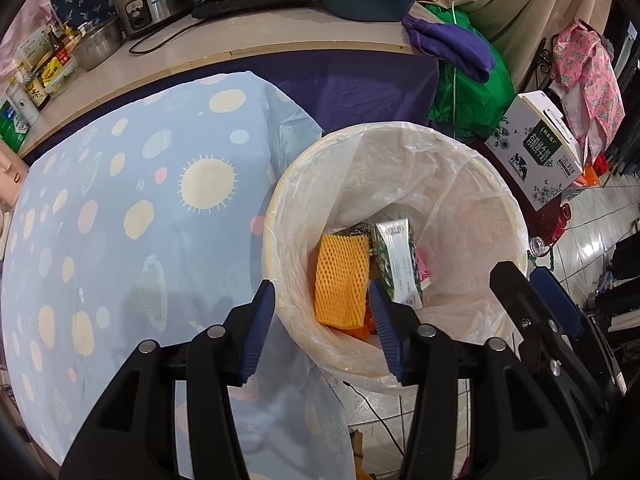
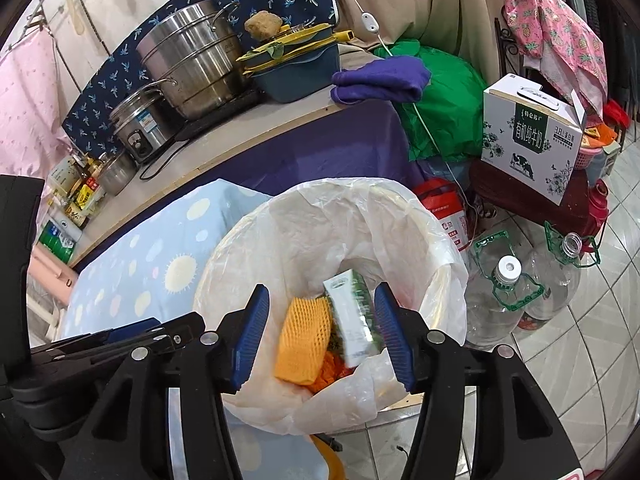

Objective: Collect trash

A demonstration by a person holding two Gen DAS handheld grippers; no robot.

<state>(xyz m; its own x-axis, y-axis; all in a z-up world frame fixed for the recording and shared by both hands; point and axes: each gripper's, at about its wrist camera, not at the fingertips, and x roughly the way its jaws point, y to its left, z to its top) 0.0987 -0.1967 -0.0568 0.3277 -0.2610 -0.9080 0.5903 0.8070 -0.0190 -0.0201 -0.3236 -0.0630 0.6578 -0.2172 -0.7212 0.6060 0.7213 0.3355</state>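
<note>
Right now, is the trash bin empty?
No, the bin already holds an orange foam net and a milk carton.

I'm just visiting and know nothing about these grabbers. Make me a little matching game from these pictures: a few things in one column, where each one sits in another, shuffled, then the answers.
Things:
1. orange foam net
2. purple cloth
3. big milk box
4. clear bottles

Places:
A. on the floor, right of the bin
B. inside the lined trash bin, beside a small carton
C. on the dark red stand
D. at the counter's end, by the green bag

Pairs: 1-B, 2-D, 3-C, 4-A

Both the left gripper and the right gripper are open and empty above the bin.
</note>
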